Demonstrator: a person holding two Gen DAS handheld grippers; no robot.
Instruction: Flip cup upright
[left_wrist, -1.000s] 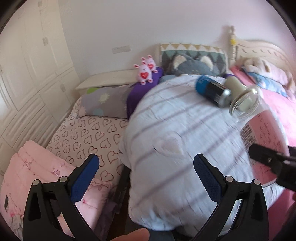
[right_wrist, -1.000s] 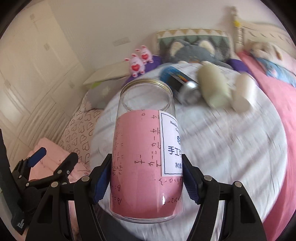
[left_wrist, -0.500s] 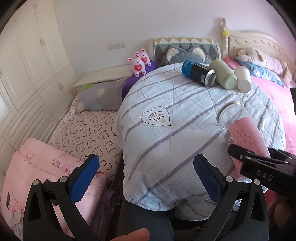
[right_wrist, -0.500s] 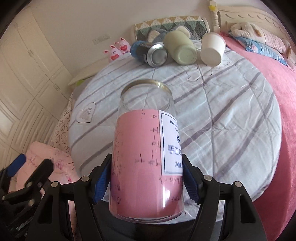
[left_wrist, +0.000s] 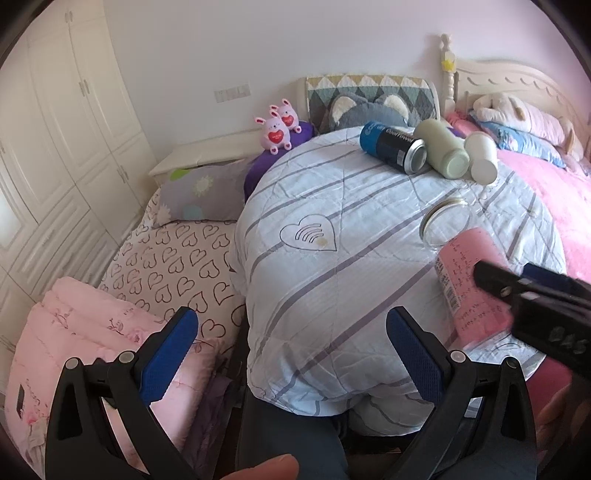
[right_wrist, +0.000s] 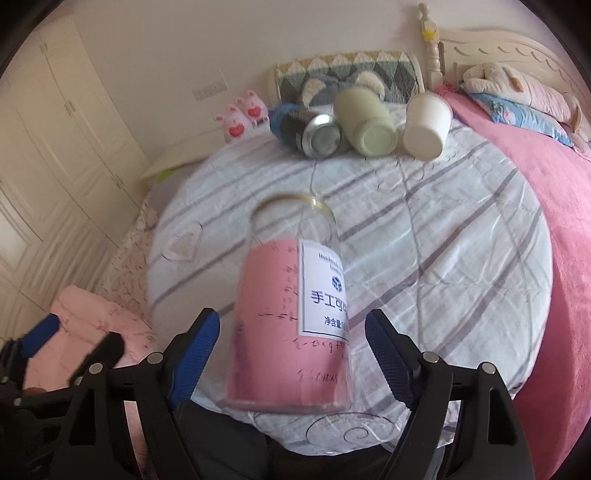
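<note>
From the left wrist, our left gripper (left_wrist: 291, 354) hangs open, empty. From the right wrist, our right gripper (right_wrist: 291, 354) gapes around the glass cup (right_wrist: 291, 317), standing near the quilt (right_wrist: 443, 236) edge; soft bedding could topple it.

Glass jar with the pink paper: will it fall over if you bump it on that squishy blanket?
Probably, yes. The glass jar is tall and narrow and stands mouth-up on a soft, wrinkled quilt, so a bump could tip it. It is round, so on its side it would likely roll. The clear glass looks smooth, so it may be slippery to hold.
</note>
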